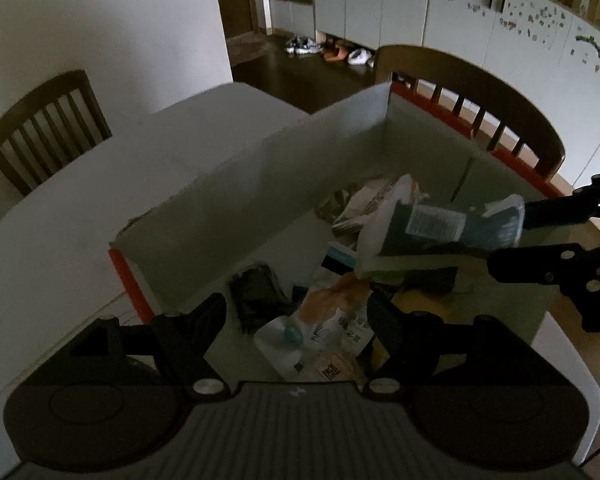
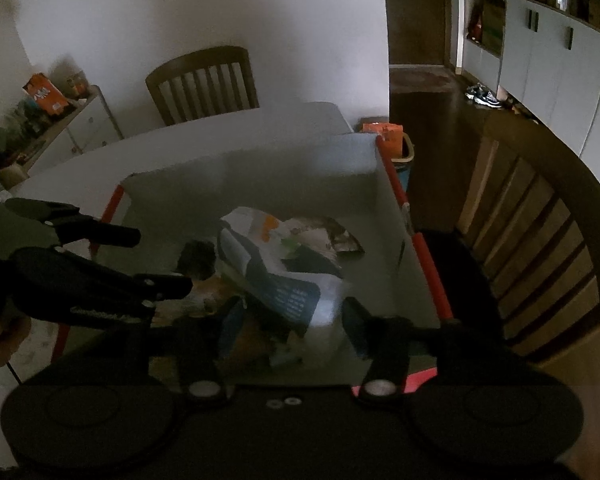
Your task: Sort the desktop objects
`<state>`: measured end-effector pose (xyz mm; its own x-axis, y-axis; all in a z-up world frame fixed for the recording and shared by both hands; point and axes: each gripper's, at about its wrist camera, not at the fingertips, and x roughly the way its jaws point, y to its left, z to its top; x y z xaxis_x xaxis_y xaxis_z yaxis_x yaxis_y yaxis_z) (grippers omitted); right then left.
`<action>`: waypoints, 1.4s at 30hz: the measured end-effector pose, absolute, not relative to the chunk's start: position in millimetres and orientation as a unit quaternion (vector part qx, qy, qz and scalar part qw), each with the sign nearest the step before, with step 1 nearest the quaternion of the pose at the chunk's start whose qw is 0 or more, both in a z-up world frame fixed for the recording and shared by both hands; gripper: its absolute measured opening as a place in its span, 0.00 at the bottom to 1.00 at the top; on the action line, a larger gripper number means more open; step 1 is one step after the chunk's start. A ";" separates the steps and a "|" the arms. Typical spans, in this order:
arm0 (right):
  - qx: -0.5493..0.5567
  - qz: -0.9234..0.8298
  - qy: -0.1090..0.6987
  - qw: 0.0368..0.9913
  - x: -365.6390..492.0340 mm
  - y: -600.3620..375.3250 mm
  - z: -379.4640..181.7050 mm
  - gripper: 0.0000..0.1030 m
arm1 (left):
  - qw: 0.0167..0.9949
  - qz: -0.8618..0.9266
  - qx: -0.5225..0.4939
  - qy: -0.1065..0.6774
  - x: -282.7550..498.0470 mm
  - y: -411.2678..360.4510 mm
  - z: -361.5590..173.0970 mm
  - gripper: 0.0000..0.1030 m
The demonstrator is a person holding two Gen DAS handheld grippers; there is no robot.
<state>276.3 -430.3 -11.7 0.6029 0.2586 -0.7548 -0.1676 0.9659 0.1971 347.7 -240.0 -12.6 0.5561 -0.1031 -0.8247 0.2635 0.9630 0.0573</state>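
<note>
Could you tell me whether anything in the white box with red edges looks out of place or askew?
The contents of the white cardboard box with red edges are a loose heap: a white and dark blue plastic packet lies tilted across the other wrappers rather than flat. Nothing looks spilled or broken.

A cardboard box (image 1: pixel 228 184) stands on the table (image 1: pixel 60 240), holding a heap of packets. In the left wrist view a flat pouch (image 1: pixel 320 340) lies at the heap's 6 o'clock, a dark bundle (image 1: pixel 256 296) at 9 o'clock, and a large bag (image 1: pixel 440 232) at 2 o'clock on top. One chair (image 1: pixel 48 128) stands at the box's 10 o'clock, another chair (image 1: pixel 480 100) at 1 o'clock behind it.
</note>
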 end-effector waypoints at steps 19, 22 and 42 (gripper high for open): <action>0.058 0.129 0.400 0.905 243.7 -392.8 6.1 0.74 | 0.908 -0.109 0.042 0.403 284.5 -205.8 26.6 0.75; 0.058 0.127 0.397 0.907 239.3 -385.9 6.9 0.75 | 0.910 -0.106 0.039 0.398 274.4 -198.8 30.6 0.78; 0.055 0.114 0.349 0.928 207.1 -354.5 19.2 0.96 | 0.919 -0.084 0.000 0.386 220.9 -159.6 34.1 1.00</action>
